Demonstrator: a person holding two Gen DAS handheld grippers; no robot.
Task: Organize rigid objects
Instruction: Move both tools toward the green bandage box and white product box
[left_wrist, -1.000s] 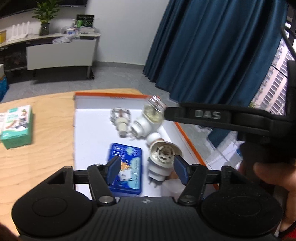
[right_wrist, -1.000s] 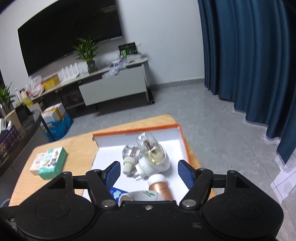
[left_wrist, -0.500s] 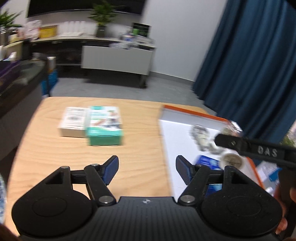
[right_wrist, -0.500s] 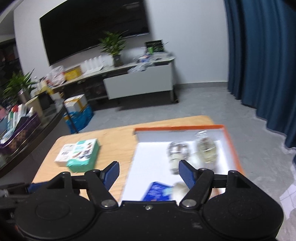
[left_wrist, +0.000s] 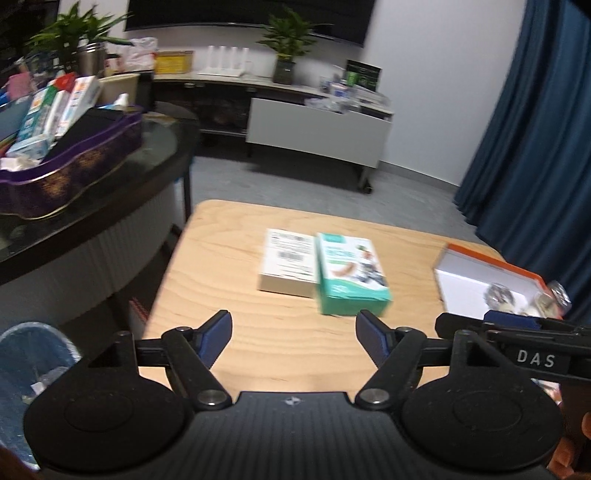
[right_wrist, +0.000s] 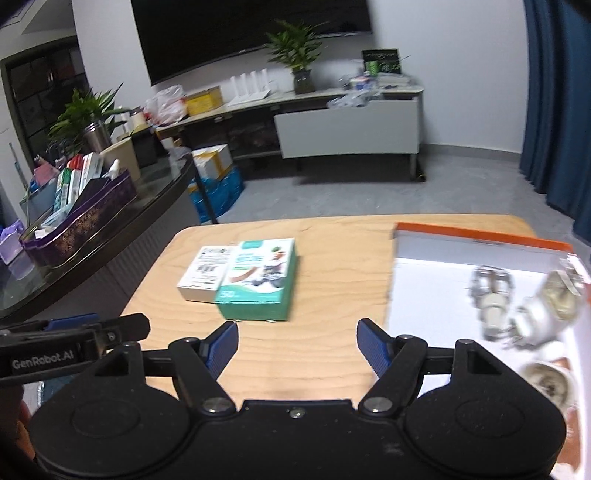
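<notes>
A teal box (left_wrist: 351, 275) (right_wrist: 258, 284) and a white box (left_wrist: 288, 267) (right_wrist: 205, 273) lie side by side, touching, on the wooden table (left_wrist: 229, 280) (right_wrist: 332, 254). A white tray with an orange rim (left_wrist: 491, 264) (right_wrist: 480, 236) at the table's right holds several white plug-in devices (right_wrist: 539, 310) and glass bottles (right_wrist: 491, 284). My left gripper (left_wrist: 294, 338) is open and empty, hovering short of the boxes. My right gripper (right_wrist: 296, 341) is open and empty, near the teal box's front right. Each gripper's body shows at the edge of the other's view.
A dark round glass table (left_wrist: 110, 177) (right_wrist: 110, 229) with a purple tin of boxes (left_wrist: 70, 162) (right_wrist: 77, 221) stands left. A bin (left_wrist: 33, 362) is on the floor at the lower left. Behind are a white sideboard (right_wrist: 347, 125), plants and blue curtains (left_wrist: 535, 147).
Both grippers have swung left, away from the tray, and now face the two boxes on the table. Both stay open and empty.
</notes>
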